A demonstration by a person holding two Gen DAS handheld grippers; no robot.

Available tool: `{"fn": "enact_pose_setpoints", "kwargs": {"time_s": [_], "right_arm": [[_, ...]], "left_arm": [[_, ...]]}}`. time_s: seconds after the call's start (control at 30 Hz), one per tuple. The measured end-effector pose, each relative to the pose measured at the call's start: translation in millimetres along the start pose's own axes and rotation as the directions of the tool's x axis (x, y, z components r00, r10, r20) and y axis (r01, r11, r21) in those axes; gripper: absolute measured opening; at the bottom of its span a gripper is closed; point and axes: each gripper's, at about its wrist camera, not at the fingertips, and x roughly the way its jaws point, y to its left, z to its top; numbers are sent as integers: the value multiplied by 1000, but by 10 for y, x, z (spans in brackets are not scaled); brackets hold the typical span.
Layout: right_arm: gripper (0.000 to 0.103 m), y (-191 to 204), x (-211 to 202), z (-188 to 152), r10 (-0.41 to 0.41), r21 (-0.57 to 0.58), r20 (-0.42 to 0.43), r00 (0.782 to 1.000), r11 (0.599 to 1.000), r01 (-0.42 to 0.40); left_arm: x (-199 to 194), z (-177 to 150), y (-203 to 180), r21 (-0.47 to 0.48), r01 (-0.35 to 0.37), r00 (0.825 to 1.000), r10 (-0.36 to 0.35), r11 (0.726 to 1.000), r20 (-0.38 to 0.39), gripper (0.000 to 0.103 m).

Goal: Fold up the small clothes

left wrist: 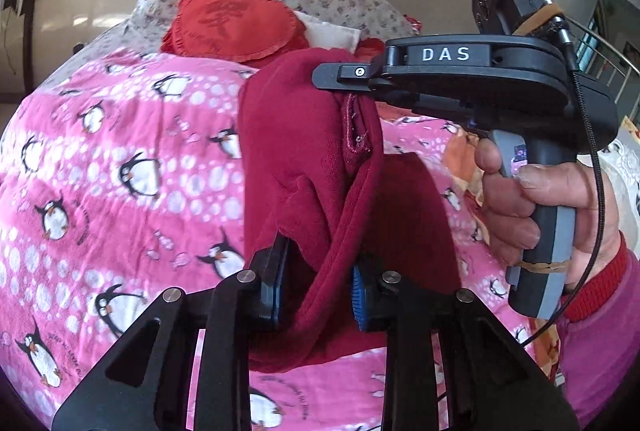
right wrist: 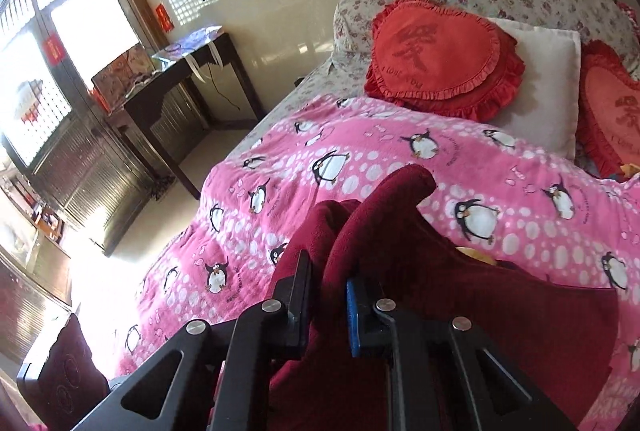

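- My left gripper (left wrist: 316, 283) is clamped on a bunched fold of the dark red garment (left wrist: 296, 151), low centre of the left view. The blue pads have cloth pinched between them.
- My right gripper (left wrist: 352, 79) has the other end: in the left view it comes in from the right, upper middle, tips closed on a hemmed edge. In its own view (right wrist: 326, 307) the fingers are narrow with red cloth stuffed between them.
- So the garment hangs between the two, lifted above the pink penguin blanket (left wrist: 120, 159), and the rest drapes down to the lower right of the right view.
- What matters next, I reckon: the cloth's long axis runs from the left grip up to the right grip, almost straight up the left frame. It's twisted and slack between them, so the two ends need pulling apart before it lies flat on the blanket.
- Neither hand is nearer, both already hold it.
- Red heart cushion (right wrist: 440, 55) sits well behind, upper right.
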Motion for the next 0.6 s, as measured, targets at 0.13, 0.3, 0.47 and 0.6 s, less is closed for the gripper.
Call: {"fn": "enact_pose_setpoints", "kwargs": {"time_s": [0.13,0.3,0.47,0.6], "right_arm": [[13,-418,-526,-103,-46,27,49,998,999,45],[11,-1101,-990,-375,-121,121,74,990,986,111],[11,-1800,-989,-818,-231,230,1,973,947,225],[18,-2220,-892,-1147,-239,368,-34,970,900,234]], "left_arm": [[233,93,-559,75,69,997,-67,995,-34,24],[746,-9,-1211,171,100,990,-81,980,-113,24],[1270,-232,-1552,227,84,974,-32,970,-223,25],[1235,-212,-1547,226,120,959,-54,967,-278,38]]}}
